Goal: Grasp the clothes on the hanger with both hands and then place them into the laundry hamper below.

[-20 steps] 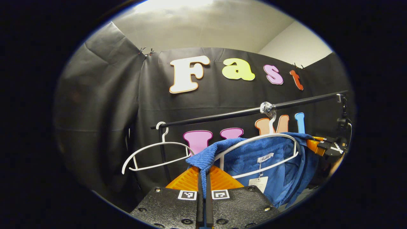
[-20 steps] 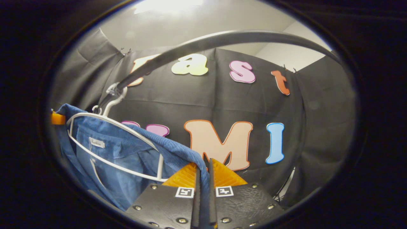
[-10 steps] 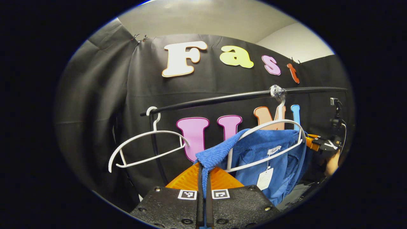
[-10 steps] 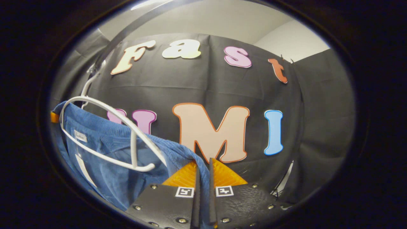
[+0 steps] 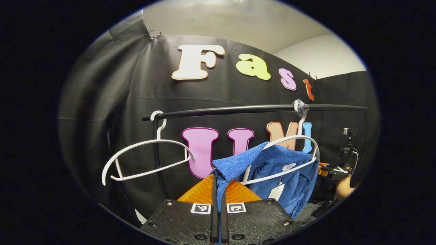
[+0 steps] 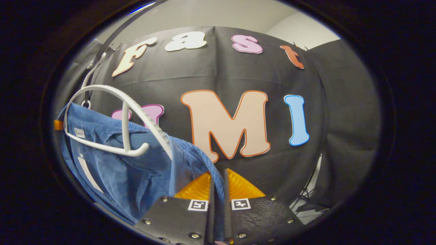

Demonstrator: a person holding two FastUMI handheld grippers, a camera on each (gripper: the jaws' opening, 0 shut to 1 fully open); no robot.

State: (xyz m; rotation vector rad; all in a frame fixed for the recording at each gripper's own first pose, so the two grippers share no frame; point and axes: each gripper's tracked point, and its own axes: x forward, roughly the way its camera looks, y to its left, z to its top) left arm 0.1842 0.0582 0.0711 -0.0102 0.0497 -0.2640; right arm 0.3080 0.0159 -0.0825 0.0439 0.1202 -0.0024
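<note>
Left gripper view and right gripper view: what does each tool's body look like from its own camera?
Both match. The left tool has a black textured body with round screws and two small square black-and-white markers beside its centre slot; ribbed wedge-shaped parts rise ahead of them. The right tool shows the same black body, screws and marker pair. Farther off in the left gripper view, a dark camera mount stands above the right tool.

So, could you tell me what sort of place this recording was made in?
Probably a staged booth set up like a laundry corner: black cloth walls, a black rail with two white hangers, one bare, and a blue garment coming off the other.
</note>
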